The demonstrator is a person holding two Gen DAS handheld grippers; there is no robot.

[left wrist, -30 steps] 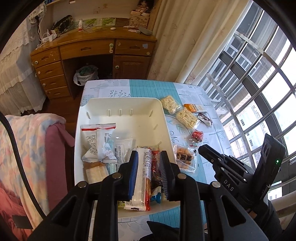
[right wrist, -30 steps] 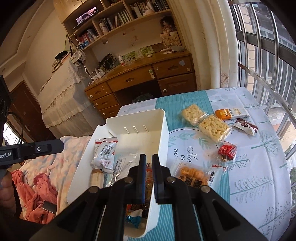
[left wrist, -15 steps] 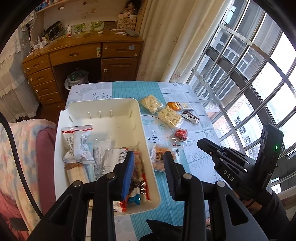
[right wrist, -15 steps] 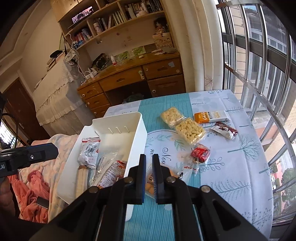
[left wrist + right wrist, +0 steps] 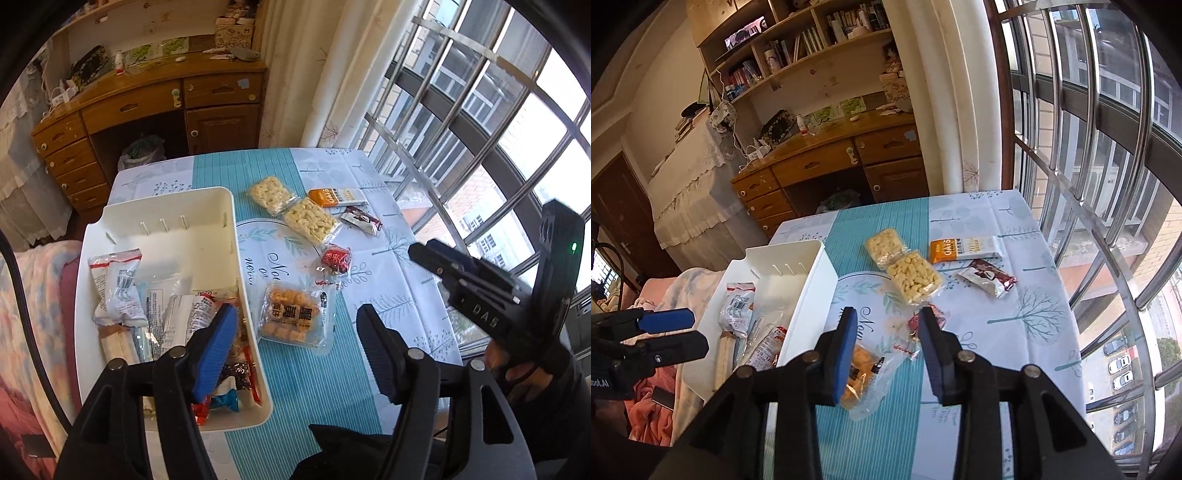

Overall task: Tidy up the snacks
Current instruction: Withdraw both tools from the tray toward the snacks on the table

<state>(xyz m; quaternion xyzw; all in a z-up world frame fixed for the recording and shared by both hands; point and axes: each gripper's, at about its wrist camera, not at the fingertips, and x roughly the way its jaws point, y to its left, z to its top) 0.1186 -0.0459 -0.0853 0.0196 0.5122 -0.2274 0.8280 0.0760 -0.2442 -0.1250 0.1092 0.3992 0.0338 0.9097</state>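
Both hand-held grippers, left and right, are held spread wide, nothing gripped, over the bench. "OATS" can be read on the orange bar.

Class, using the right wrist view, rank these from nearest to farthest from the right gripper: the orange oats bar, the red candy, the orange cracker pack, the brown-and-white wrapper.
1. orange cracker pack, just under the left finger of the right gripper.
2. red candy, just ahead, by the right finger.
3. brown-and-white wrapper, farther, to the right.
4. orange oats bar, farthest, beyond that wrapper.
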